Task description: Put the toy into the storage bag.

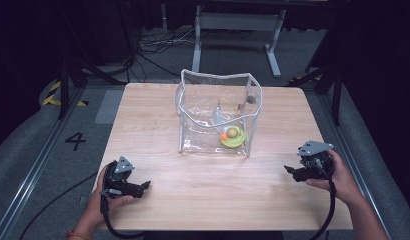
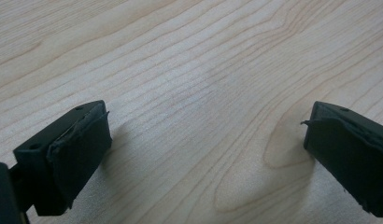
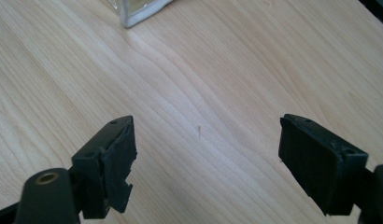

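Left gripper (image 1: 143, 186): jaws spread wide over bare wood, nothing between them; low at the near left of the light wooden table (image 1: 203, 200)
Right gripper (image 1: 290, 171): jaws spread, empty; near right edge
Clear plastic bag with white trim (image 1: 217, 112): upright, ahead of and between both grippers, well apart; its corner (image 3: 133, 16) lies beyond the right jaws
Bag contents: yellow coil (image 1: 233, 136); small orange ball (image 1: 224, 136)
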Demonstrator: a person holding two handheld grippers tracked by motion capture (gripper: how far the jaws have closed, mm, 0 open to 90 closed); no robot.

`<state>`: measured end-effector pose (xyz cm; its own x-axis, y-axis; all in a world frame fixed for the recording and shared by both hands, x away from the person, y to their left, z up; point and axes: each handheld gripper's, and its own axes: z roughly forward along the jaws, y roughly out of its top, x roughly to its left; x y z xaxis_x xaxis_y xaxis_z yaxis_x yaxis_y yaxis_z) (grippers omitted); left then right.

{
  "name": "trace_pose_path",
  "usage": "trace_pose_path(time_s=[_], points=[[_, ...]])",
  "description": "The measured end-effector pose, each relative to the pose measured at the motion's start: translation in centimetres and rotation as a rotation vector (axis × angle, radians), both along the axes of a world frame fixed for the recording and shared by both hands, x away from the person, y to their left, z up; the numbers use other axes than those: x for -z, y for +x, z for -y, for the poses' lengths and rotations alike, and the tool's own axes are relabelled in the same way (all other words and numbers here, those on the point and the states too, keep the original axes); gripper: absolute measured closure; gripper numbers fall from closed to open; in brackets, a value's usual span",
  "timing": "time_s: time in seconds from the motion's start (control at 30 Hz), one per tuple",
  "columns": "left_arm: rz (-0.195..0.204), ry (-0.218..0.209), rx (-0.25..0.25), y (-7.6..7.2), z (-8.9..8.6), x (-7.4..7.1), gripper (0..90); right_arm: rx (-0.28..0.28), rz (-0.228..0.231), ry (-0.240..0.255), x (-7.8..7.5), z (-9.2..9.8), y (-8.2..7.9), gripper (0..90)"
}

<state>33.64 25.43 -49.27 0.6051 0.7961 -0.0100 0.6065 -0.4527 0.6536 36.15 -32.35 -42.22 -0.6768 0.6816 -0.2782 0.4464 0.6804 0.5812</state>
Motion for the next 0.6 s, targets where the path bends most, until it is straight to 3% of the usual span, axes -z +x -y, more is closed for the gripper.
trace_pose_path(time_s=[0.6], points=[[-0.005,-0.004,-0.01,-0.1,0.0,0.0,0.8,0.048,0.012,0.12,5.2,3.5,-2.9,19.3]])
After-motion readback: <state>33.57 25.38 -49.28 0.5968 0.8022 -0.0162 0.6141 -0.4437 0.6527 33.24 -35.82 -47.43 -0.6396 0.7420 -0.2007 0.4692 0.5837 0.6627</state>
